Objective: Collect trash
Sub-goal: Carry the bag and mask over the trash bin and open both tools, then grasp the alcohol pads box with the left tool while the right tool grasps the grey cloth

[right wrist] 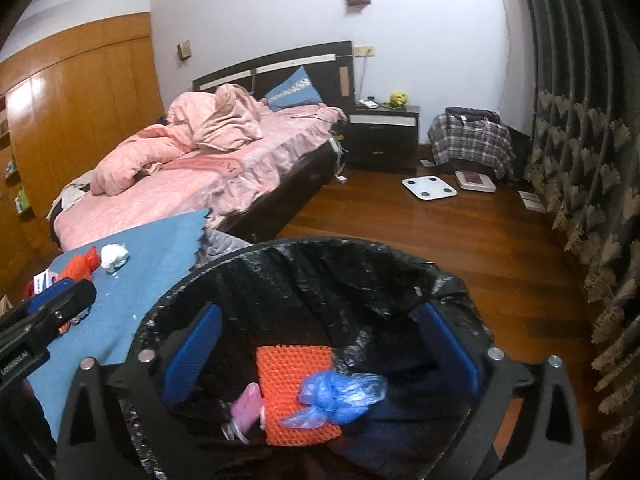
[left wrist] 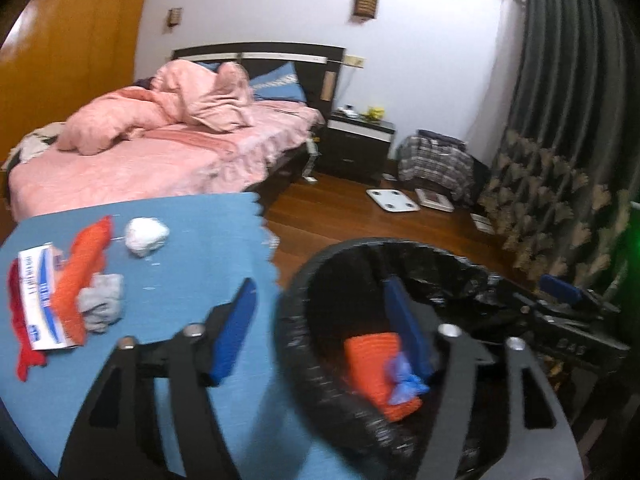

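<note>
- The right gripper (right wrist: 320, 350) is being held spread wide and empty over the mouth of the bin (right wrist: 280, 246), low in the centre of the right wrist view; nothing is being gripped between its blue pads (right wrist: 194, 350).
- An orange mesh pad (right wrist: 294, 392), a blue plastic bag (right wrist: 340, 396) and a pink scrap (right wrist: 248, 402) are lying on the black liner at the bottom of the frame, seemingly already dropped there.
- The left gripper (left wrist: 322, 326) is being held open too, straddling the bin rim and the blue cloth (left wrist: 192, 248) at lower centre.
- Trash is waiting at the left of the frame: a white paper wad (left wrist: 146, 236), an orange net (left wrist: 82, 276), a printed box (left wrist: 40, 300) and a grey rag (left wrist: 100, 304).
- The bin is standing just beside the cloth, likely for short drops.
</note>
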Demonstrator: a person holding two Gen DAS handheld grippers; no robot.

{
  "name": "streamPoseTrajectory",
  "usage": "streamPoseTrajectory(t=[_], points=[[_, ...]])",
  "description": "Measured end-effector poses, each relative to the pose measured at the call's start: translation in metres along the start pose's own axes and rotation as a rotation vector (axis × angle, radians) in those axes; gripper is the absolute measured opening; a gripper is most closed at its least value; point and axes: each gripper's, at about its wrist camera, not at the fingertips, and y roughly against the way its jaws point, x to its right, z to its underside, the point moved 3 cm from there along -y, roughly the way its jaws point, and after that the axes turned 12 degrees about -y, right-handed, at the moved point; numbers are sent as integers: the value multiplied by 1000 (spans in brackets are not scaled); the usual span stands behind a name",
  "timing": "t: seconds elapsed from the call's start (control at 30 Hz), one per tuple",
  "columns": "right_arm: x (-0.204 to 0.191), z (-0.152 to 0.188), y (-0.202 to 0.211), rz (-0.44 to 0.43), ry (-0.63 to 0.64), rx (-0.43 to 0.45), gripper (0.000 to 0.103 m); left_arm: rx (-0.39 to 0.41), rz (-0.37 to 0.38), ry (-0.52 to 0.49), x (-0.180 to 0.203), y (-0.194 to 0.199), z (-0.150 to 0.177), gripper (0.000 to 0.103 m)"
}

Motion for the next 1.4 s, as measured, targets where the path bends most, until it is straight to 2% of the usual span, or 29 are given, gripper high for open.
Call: streamPoseTrajectory(t=[0.07, 0.27, 0.6, 0.8, 1.17, 1.33, 1.4], points=[[-9, 5, -1, -16, 22, -10, 97, -2, -36, 6, -12, 5, 6, 80], [-47, 22, -2, -83, 84, -40, 97, -27, -137, 29, -52, 24, 24, 84], [-124, 40, -7, -210, 194, -59, 97, -55, -316, 97, -129, 62, 59, 85], [-166, 53, -13, -268, 244, -69, 97, -79, -388, 132, -162, 74, 76, 85], [-217, 80, -41, -298, 300, -131, 97, -122, -454, 194, -203, 77, 101, 84], [-224, 86, -49, -298, 313, -148, 97, -132, -439, 200, -209, 66, 101, 71], [-224, 85, -50, -292, 316, -146, 97, -134, -434, 197, -212, 59, 98, 69]])
